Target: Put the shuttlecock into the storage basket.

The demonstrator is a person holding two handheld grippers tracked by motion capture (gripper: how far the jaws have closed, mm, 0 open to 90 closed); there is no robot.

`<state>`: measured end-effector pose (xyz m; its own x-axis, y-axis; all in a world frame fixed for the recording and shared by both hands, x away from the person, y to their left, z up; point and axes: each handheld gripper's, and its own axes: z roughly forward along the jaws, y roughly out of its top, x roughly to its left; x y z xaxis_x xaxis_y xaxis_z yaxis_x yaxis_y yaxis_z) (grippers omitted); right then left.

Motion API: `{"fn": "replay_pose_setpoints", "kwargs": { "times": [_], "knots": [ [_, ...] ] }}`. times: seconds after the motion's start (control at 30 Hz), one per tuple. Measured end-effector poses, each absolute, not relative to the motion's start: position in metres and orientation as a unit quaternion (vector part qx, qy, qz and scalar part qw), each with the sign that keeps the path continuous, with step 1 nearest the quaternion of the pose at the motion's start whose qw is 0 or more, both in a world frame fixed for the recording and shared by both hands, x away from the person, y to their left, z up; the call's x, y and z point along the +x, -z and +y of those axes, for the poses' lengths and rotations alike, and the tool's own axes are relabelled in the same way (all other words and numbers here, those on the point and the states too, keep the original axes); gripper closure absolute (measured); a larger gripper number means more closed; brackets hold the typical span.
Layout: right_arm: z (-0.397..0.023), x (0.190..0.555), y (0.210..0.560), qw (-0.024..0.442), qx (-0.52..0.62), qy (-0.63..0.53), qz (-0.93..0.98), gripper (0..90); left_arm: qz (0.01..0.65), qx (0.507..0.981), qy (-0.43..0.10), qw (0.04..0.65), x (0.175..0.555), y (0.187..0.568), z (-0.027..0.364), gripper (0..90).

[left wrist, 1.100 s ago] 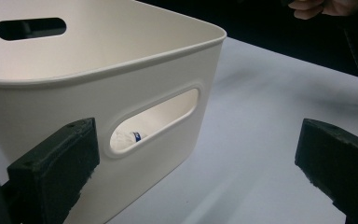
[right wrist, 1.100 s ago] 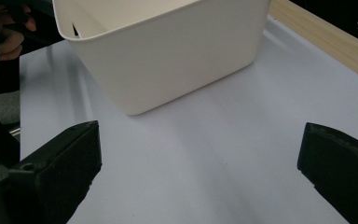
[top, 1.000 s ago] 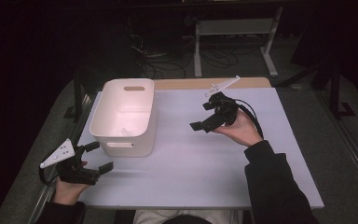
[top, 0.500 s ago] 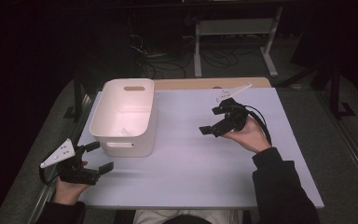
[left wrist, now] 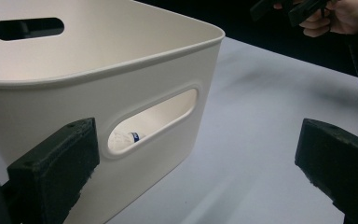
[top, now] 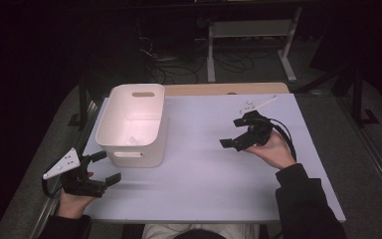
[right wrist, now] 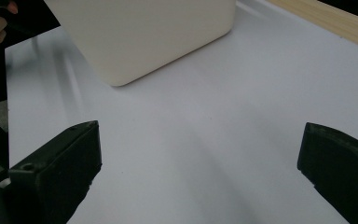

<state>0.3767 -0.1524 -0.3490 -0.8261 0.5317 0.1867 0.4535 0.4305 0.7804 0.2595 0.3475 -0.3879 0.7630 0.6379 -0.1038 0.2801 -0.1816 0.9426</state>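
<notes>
Beside the white bin (top: 134,124), keeping left gripper (top: 102,169) and right gripper (top: 235,133) wide open, empty, low over the table (top: 204,174), approaching slowly.

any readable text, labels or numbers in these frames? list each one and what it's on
None can be read.
White bin: plain walls, no label or marking.
Small white item with a blue mark, seen inside the bin through its handle slot: too small and blurred to read.
Left gripper and right gripper: no legible marking; the dots on their grey plates are not text.
</notes>
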Motion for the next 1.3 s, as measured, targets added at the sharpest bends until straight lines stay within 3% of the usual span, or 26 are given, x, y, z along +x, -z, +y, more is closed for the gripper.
{"fn": "replay_pose_setpoints", "kwargs": {
  "times": [1.3],
  "knots": [
    [-0.207, 0.337, 0.388, 0.061, 0.335, -0.462, 0.819, 0.0, 0.307, 0.752, -0.160, 0.562, 0.259, 0.388, 0.348, 0.0]
  ]
}}
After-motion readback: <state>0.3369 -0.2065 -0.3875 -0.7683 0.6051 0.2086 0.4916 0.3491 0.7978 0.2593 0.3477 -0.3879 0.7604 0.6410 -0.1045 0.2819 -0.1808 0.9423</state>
